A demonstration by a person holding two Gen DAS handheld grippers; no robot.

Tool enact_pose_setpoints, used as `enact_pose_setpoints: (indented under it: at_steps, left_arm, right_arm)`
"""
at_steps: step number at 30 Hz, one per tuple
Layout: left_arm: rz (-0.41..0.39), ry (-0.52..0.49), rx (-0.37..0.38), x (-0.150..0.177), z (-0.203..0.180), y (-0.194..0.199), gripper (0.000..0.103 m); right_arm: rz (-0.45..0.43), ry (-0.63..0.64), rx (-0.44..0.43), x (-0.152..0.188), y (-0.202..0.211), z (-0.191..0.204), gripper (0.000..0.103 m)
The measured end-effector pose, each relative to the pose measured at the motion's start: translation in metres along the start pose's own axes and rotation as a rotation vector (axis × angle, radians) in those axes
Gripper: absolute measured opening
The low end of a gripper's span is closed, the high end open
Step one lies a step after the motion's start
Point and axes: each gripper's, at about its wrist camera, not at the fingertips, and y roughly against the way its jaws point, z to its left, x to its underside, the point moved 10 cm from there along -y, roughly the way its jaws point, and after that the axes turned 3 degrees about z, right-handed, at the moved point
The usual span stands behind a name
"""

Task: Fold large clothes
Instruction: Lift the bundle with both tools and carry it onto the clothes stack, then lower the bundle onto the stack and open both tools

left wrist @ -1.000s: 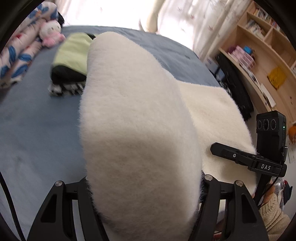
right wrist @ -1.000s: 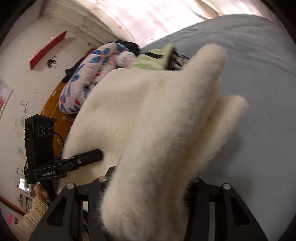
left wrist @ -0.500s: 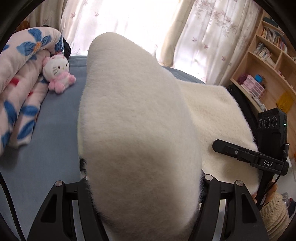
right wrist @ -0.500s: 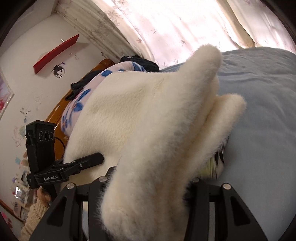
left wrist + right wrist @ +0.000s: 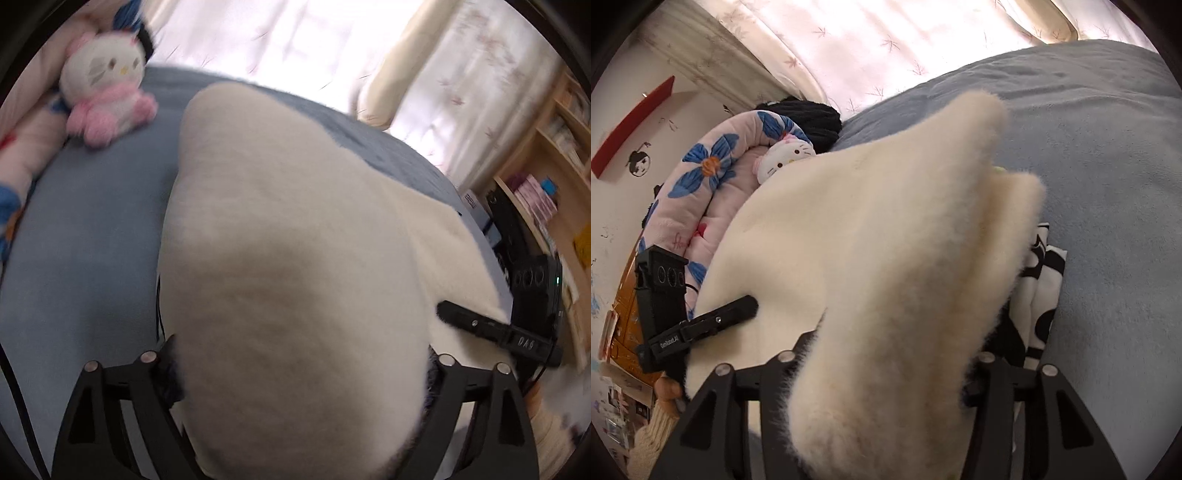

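A thick cream fleece garment [image 5: 295,240] fills both wrist views, draped over and between the fingers. My left gripper [image 5: 295,347] has its jaws opening wide; the fleece still lies between the fingers but looks slack. The jaws of my right gripper [image 5: 890,347] are opening a little, with the pads still against a folded fleece edge [image 5: 886,295]. Each gripper shows in the other's view: the right one [image 5: 480,325] and the left one [image 5: 720,317], both resting on the fleece. The garment sits low over the blue bed [image 5: 1108,166].
A black-and-white patterned cloth [image 5: 1041,295] lies folded under the fleece's right edge. A plush cat toy [image 5: 103,85] and a rolled floral quilt [image 5: 713,184] lie at the bed's far left. Curtains hang behind, and a wooden bookshelf [image 5: 554,166] stands at the right.
Both grippers carried the fleece across the bed toward the plush toy and lower, onto the folded pile. The left jaws spread clearly wider; the right jaws widened slightly.
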Motion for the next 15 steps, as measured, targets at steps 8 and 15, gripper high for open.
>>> enact_pose_setpoints:
  at_steps: [8, 15]
  left_arm:
    - [-0.012, -0.028, -0.101, -0.002, -0.001, 0.015, 0.093]
    - [-0.135, -0.041, -0.194, -0.019, -0.016, 0.076, 0.058]
  right_arm:
    - [0.065, 0.041, 0.077, 0.001, 0.023, 0.011, 0.062]
    - [-0.138, 0.150, 0.241, -0.013, 0.102, 0.033, 0.062]
